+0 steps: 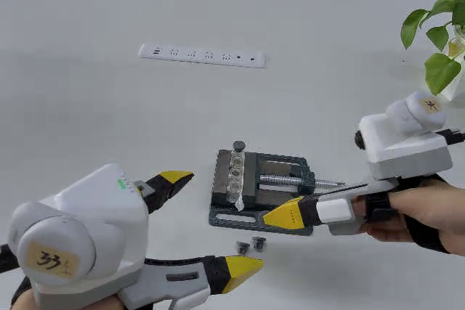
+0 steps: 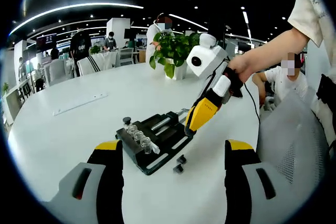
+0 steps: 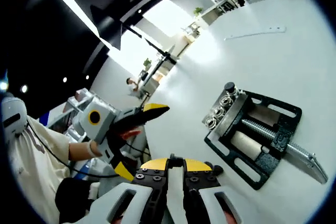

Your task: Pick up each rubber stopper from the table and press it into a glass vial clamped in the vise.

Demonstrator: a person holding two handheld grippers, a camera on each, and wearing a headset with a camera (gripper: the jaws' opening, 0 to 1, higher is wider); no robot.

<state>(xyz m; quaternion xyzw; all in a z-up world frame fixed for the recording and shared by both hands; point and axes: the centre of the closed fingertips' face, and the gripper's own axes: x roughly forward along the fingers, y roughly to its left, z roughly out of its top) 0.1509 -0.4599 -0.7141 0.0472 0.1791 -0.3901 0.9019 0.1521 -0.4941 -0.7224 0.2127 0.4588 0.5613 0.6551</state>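
A black metal vise (image 1: pixel 272 186) on the white table (image 1: pixel 87 92) clamps a short row of clear glass vials (image 1: pixel 236 176). The vial at the far end carries a dark rubber stopper (image 1: pixel 238 147). The others look open and empty, though they are too small to be sure. Two loose dark stoppers (image 1: pixel 243 247) lie on the table just in front of the vise, near the right gripper (image 1: pixel 270 217), whose yellow-tipped jaws are pressed together tip to tip. The left gripper (image 1: pixel 211 223) hangs at the near left with its jaws spread wide and empty. Its round knob bears a tan label reading "33", with a further mark I cannot make out. The label on the right gripper is illegible. A white power strip (image 1: pixel 202 54) lies farther back, and a green leafy plant (image 1: pixel 436 34) is cut off at the right edge.
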